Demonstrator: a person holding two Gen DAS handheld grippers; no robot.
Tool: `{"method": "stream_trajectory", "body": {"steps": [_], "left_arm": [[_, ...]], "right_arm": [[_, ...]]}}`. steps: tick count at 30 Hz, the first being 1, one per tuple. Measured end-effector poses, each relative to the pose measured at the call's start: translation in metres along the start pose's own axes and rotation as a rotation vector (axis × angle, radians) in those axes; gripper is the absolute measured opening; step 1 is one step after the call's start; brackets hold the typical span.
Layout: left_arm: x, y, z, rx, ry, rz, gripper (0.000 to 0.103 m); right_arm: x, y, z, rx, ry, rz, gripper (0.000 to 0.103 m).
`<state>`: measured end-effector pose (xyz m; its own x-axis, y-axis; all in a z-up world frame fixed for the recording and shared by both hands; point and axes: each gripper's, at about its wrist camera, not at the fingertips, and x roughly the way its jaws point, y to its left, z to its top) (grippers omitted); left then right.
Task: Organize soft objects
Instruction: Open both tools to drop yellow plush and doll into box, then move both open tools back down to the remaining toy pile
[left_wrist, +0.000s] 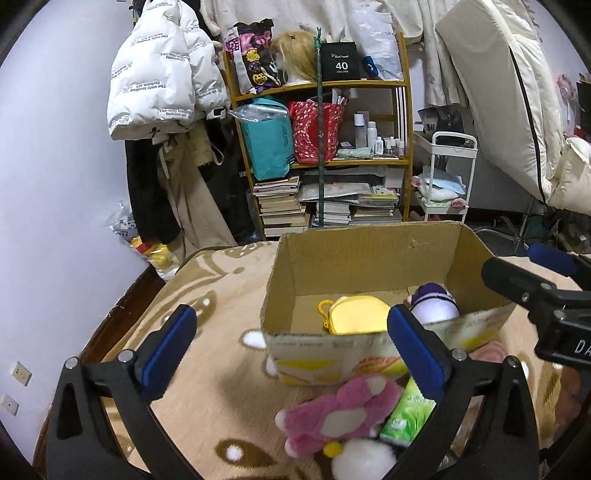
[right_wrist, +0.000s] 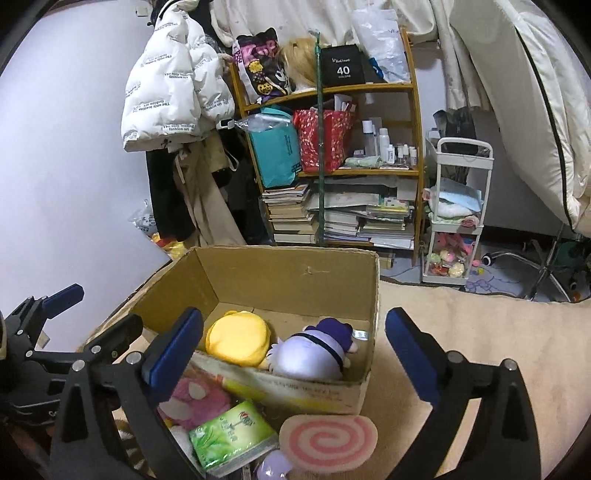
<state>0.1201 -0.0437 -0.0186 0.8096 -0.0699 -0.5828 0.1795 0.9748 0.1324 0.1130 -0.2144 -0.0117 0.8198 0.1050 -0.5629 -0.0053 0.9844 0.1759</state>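
Observation:
An open cardboard box (left_wrist: 369, 254) (right_wrist: 280, 273) stands on the blanket-covered bed. Inside lie a yellow plush pouch (left_wrist: 356, 314) (right_wrist: 238, 341) and a white plush doll with a purple hat (left_wrist: 434, 304) (right_wrist: 314, 352). In front of the box lie a pink plush (left_wrist: 340, 413) (right_wrist: 197, 400), a green tissue pack (left_wrist: 408, 415) (right_wrist: 231, 434) and a pink spiral cushion (right_wrist: 327, 439). My left gripper (left_wrist: 295, 350) is open and empty above the pink plush. My right gripper (right_wrist: 295, 350) is open and empty over the box's near wall; it also shows in the left wrist view (left_wrist: 532, 280).
A wooden shelf (left_wrist: 321, 155) (right_wrist: 332, 162) with bags, bottles and stacked books stands behind the bed. A white trolley (left_wrist: 448, 177) (right_wrist: 458, 214) stands at its right. Coats (left_wrist: 166, 74) hang at the left. The patterned blanket (left_wrist: 207, 332) spreads left of the box.

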Motion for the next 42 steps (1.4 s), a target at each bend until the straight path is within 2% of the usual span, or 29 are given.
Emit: {"method": "stream_trajectory", "body": {"steps": [13,18,25,33,42], "left_arm": [[-0.041,0.016,-0.015,-0.022,0.031,0.015,0.102],[-0.051,0.017,-0.024,-0.025,0.077,-0.005,0.102],[-0.063,0.013,-0.036,-0.001,0.105,0.012,0.102],[-0.059,0.012,-0.045,-0.006,0.159,0.002,0.102],[-0.036,0.013,-0.051,-0.038,0.247,-0.032,0.102]], "right_arm": [[-0.051,0.001,-0.014,0.009,-0.01,-0.038,0.103],[-0.071,-0.002,-0.02,0.039,-0.013,-0.042,0.103],[-0.088,-0.006,-0.033,0.064,0.009,-0.043,0.103],[-0.083,-0.007,-0.042,0.053,0.043,-0.058,0.103],[-0.058,-0.005,-0.05,0.037,0.099,-0.063,0.103]]}}
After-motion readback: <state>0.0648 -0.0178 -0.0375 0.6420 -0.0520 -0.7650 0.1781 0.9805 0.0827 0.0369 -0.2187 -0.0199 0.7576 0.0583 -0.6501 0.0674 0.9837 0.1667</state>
